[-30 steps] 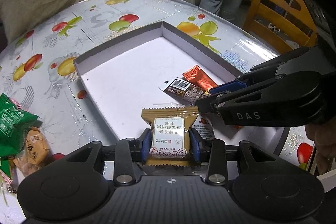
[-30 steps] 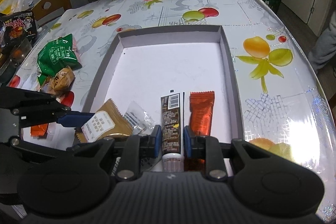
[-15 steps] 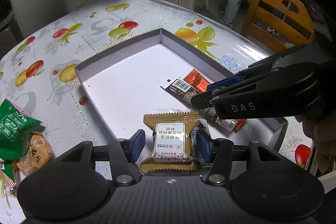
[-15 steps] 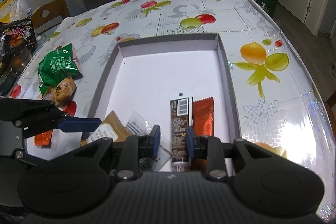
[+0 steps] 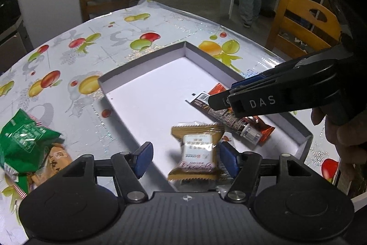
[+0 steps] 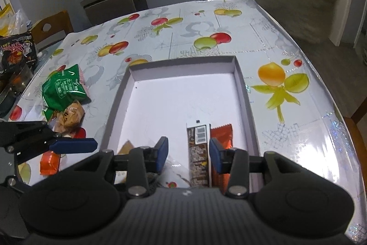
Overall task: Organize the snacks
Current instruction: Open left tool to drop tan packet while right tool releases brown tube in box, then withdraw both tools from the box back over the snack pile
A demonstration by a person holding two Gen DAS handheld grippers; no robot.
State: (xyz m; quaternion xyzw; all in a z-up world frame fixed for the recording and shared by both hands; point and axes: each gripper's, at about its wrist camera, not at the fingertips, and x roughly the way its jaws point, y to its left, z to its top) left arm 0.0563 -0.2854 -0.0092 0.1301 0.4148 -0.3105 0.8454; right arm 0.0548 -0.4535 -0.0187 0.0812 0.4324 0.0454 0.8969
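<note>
we hold the left gripper [image 5: 185,159] over the near end of the shallow white tray [image 5: 146,62], its jaws spread and just now widening. the gold-wrapped snack [image 5: 196,149] lies on the tray floor between the blue pads, and neither pad presses it.

our right gripper [image 6: 187,154] hangs over the tray's near right part, jaws parted and likewise just opening. the long brown snack bar [image 6: 198,153] lies flat on the tray floor between its pads, free of both. the orange-red wrapper [image 6: 221,133] lies right beside the bar, on the side of the tray's right wall. in the left wrist view the right gripper crosses above these two packets, and a hand [image 5: 339,139] shows behind it.

the tray sits on the counter [image 6: 286,130], which wears a fruit-print cloth. out on the cloth, left of the tray, are a green packet [image 6: 64,90], a tan-wrapped pastry [image 6: 70,117] touching it, and a small orange packet [image 6: 49,163] nearer us. wooden chairs [image 5: 302,24] stand around the counter.
</note>
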